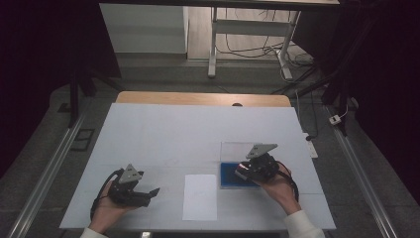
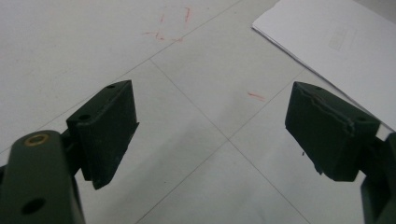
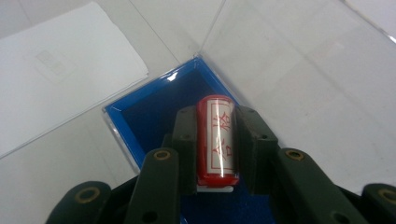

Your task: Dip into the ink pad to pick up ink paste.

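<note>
A red stamp with a white label and red characters is clamped between the jaws of my right gripper, which is shut on it. It hangs just over the blue ink pad box, whose clear lid lies opened behind it. In the high view the right gripper sits over that blue box at the right of the table. My left gripper rests low at the front left, its jaws wide open over bare table with nothing between them.
A white sheet of paper lies between the two hands near the front edge, also seen as paper and paper. Faint red marks dot the white table. Beyond the table stand desk legs and cables.
</note>
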{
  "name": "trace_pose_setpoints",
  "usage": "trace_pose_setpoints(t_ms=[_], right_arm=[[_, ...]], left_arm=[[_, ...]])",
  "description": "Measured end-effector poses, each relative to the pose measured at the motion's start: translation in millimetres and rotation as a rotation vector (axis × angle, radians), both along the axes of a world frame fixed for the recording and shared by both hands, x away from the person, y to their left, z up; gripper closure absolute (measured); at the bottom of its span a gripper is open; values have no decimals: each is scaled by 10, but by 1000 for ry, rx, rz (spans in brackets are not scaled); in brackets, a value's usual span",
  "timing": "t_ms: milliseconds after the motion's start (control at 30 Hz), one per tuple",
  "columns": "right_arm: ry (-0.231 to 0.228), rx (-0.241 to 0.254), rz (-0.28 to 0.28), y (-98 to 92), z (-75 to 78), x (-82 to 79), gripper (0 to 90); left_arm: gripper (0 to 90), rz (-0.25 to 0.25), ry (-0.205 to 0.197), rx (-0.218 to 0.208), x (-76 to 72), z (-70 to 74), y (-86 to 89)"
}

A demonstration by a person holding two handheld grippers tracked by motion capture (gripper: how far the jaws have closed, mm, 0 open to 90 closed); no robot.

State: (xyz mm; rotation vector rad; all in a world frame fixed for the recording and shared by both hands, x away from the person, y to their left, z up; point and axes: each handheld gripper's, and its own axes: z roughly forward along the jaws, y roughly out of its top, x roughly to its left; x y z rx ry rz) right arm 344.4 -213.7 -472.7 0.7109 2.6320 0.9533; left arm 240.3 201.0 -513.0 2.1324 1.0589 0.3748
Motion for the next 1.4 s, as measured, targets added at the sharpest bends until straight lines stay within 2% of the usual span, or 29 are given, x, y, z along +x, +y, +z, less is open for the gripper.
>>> trace_pose_setpoints(t_ms=[33, 67, 167, 200, 300, 333, 367, 400, 567, 833, 1067, 1200, 1400], right_arm=[[0, 0, 0, 0, 0, 0, 707], [-6, 45, 0, -27, 65, -6, 706], [-21, 60, 0, -41, 152, -23, 706], [-37, 76, 0, -59, 252, -58, 706], [-50, 87, 0, -72, 325, -84, 706], [-72, 111, 3, -91, 398, -115, 705], [-72, 111, 3, -91, 398, -115, 705], [-86, 132, 10, -113, 468, -144, 704], [-96, 139, 9, -134, 544, -171, 706], [-79, 112, 16, -93, 488, -154, 706], [-58, 72, 18, -30, 342, -107, 705], [-41, 32, 18, 17, 244, -80, 705], [-36, 6, 20, 54, 173, -64, 705]], left_arm=[[169, -2, 0, -2, 2, 2, 4], [169, -3, 1, -7, 5, 3, 7], [169, -2, 1, -6, 9, 2, 7], [169, -2, 1, -6, 9, 2, 7], [169, -2, -1, -4, 2, 4, 7], [169, -2, -2, -5, 0, 5, 7], [169, -2, -3, -5, -2, 8, 7], [169, -1, -4, -3, -3, 10, 8], [169, -1, -1, -2, 3, 3, 9], [169, 0, 0, -1, 4, -4, 16], [170, 0, 3, 0, 4, -11, 17], [170, 1, 2, 2, 5, -15, 19], [170, -4, 3, 6, 6, -15, 19]])
